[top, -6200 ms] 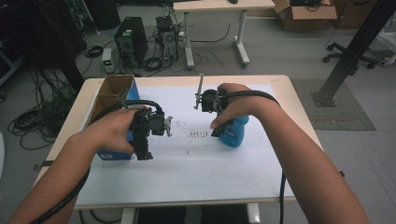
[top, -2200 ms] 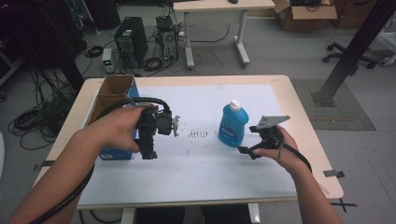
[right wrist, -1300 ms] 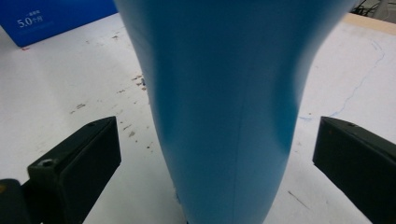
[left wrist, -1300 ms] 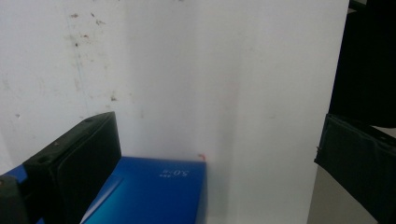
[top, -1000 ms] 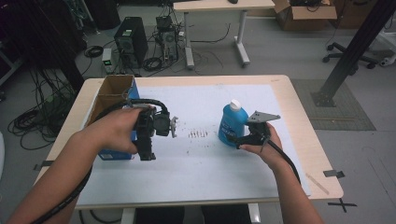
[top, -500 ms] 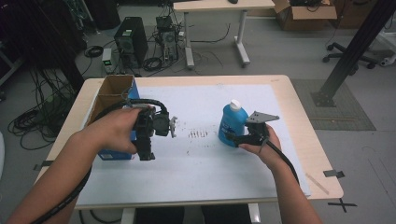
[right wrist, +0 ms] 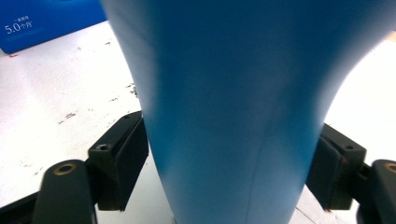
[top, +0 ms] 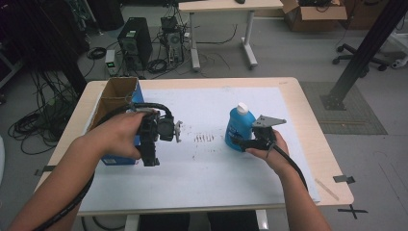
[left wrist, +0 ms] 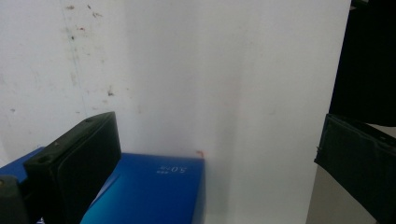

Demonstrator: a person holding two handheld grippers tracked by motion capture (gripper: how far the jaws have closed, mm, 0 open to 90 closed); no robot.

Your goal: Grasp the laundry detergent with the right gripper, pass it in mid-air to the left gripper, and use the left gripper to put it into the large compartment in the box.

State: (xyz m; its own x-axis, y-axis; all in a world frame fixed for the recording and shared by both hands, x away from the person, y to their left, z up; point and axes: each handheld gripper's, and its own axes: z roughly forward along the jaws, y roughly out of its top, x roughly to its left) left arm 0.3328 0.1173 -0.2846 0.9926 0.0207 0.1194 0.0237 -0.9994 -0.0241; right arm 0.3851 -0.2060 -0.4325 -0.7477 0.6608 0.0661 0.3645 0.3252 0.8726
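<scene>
Right gripper view: my right tool [right wrist: 233,172] clamps the blue bottle [right wrist: 233,93]; my left tool [left wrist: 210,177] hangs open beside the blue box [left wrist: 149,191].

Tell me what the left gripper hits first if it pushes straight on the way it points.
Likely the white table sheet: the left gripper is open, aimed down at it, with the blue box just beneath; depth is unclear.
</scene>
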